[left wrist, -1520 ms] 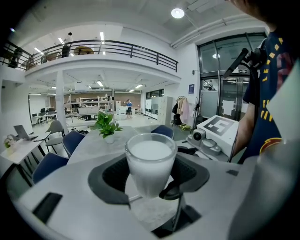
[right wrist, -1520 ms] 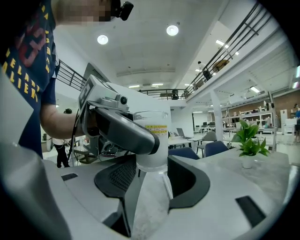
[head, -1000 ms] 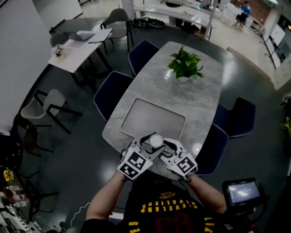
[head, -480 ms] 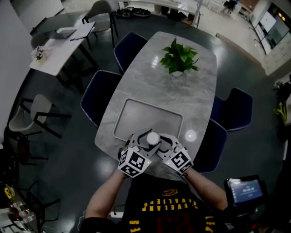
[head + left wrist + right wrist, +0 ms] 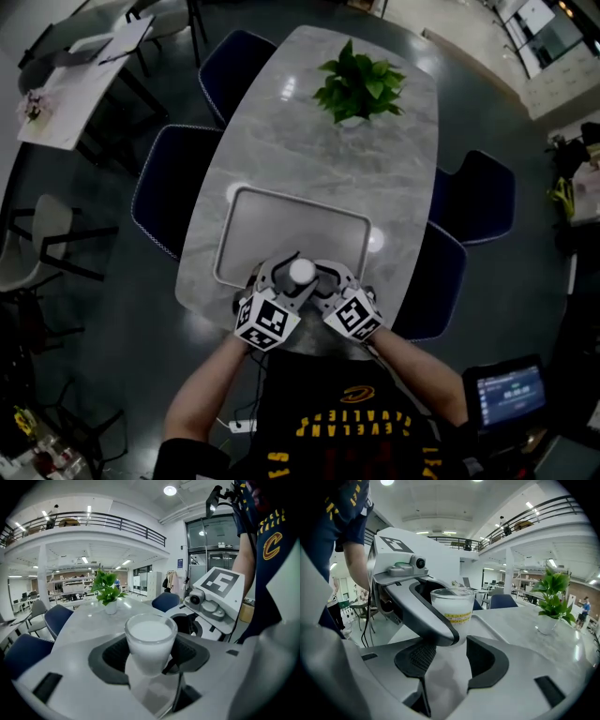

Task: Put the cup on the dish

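Observation:
A frosted white cup with a yellow band stands upright between the black pads of my left gripper, which is shut on it. The cup is over the near edge of the grey rectangular dish on the marble table. Whether it touches the dish I cannot tell. My right gripper sits close beside the cup on the right. Its jaws are open with nothing between them. The cup and a left-gripper finger lie just beyond them.
A potted green plant stands at the far end of the table. Dark blue chairs line both long sides. A monitor is by the person's right side. Other tables and chairs stand at the left.
Both grippers, with the cup still in the left one, have come down and a little forward over the dish's near edge. The head camera has tilted further down.

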A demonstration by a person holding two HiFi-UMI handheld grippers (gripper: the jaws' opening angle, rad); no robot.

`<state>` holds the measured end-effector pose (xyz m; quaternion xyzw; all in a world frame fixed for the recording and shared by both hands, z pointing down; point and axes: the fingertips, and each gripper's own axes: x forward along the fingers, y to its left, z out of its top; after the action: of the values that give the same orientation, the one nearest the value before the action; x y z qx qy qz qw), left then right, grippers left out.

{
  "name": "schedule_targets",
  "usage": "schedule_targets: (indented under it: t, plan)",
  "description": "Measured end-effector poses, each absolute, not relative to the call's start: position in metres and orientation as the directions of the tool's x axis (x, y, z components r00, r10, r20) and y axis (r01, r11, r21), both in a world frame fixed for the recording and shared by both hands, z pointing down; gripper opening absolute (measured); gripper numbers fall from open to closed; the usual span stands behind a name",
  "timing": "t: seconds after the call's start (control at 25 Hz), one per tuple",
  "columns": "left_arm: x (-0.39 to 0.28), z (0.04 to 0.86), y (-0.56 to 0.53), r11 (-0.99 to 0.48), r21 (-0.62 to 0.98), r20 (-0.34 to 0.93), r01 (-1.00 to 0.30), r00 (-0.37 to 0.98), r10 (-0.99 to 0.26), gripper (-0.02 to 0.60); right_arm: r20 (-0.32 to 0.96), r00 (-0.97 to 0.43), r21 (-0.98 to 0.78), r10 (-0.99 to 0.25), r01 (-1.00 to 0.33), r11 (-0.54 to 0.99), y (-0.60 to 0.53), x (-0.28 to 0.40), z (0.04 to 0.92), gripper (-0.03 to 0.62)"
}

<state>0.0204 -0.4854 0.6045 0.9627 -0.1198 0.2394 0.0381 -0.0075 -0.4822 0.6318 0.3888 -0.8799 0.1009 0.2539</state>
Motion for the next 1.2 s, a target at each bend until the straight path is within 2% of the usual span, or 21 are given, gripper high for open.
schedule_targets:
  t: [0.36,0.84,1.2]
  plan:
    - [0.031,0.643,-0.504,-0.978,0.045,0.499,-0.206,0.852,-0.157,0.259,0.604,-0.52,0.03,-0.604,-0.743,0.669,-0.501,0.004,0.67,0.196]
    - [0.038,0.682,-0.512,-0.983,0.006,0.518,-0.185,0.841,-0.155,0.259,0.705,-0.42,0.143,-0.572,-0.705,0.694,-0.509,0.012,0.705,0.196]
    - [0.035,0.694,-0.519,-0.98,-0.02,0.536,-0.199,0.825,-0.178,0.259,0.73,-0.401,0.128,-0.553,-0.715,0.687,-0.504,0.017,0.709,0.196]
